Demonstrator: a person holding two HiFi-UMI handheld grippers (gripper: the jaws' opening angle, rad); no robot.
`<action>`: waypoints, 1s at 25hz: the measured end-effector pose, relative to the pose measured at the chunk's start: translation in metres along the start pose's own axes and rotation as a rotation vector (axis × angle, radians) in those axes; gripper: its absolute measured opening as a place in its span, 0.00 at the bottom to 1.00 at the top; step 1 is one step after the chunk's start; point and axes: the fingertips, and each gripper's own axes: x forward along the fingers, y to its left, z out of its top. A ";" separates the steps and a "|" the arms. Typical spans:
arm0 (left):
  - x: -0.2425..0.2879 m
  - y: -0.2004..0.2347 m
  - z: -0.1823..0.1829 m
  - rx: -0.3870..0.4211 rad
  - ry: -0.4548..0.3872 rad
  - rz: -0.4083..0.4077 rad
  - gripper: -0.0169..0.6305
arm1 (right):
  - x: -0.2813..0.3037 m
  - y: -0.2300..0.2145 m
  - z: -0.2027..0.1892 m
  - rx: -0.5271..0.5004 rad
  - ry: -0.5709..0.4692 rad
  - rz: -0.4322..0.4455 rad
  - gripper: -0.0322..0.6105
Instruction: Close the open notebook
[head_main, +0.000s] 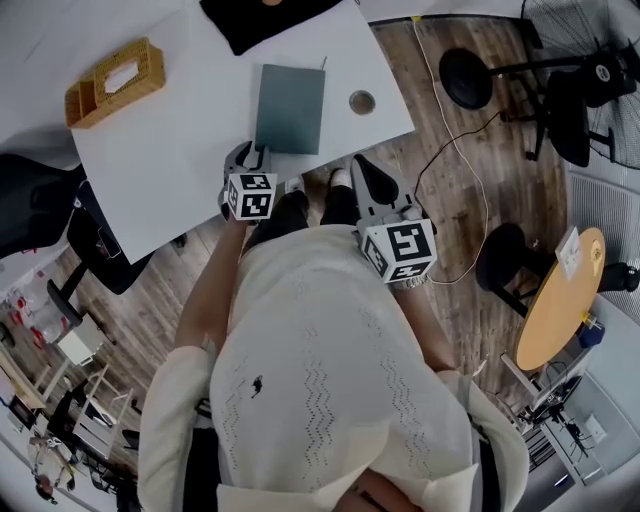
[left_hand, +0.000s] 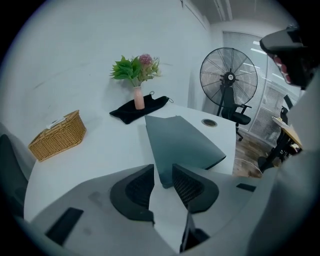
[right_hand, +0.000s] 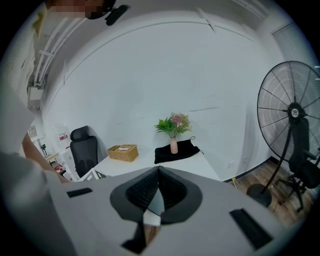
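Notebook (head_main: 290, 108) lies flat on our white table (head_main: 150, 170), upper centre of the head view, and looks closed, so we judge the task done. Our left gripper (head_main: 250, 158) sits at its near edge, jaws spread, gripping nothing. Our right gripper (head_main: 378, 190) hangs off the table, jaws pressed together, empty.

Head view: from above the person, steeply down onto the white table (head_main: 180, 150).
Left gripper view: low and close over the notebook (left_hand: 182, 142), facing the wall.
Right gripper view: farther back, same wall.
Shared: wicker basket (head_main: 113, 82) and black cloth (head_main: 250, 30), in all three.
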 end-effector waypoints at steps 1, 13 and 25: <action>-0.003 -0.001 0.006 -0.008 -0.020 0.003 0.21 | 0.000 -0.002 0.001 0.000 -0.002 0.006 0.05; -0.057 -0.030 0.071 -0.103 -0.194 0.028 0.06 | 0.008 -0.013 0.005 -0.019 0.015 0.141 0.05; -0.123 -0.080 0.126 -0.185 -0.380 0.009 0.05 | 0.003 -0.031 0.003 -0.068 0.038 0.252 0.05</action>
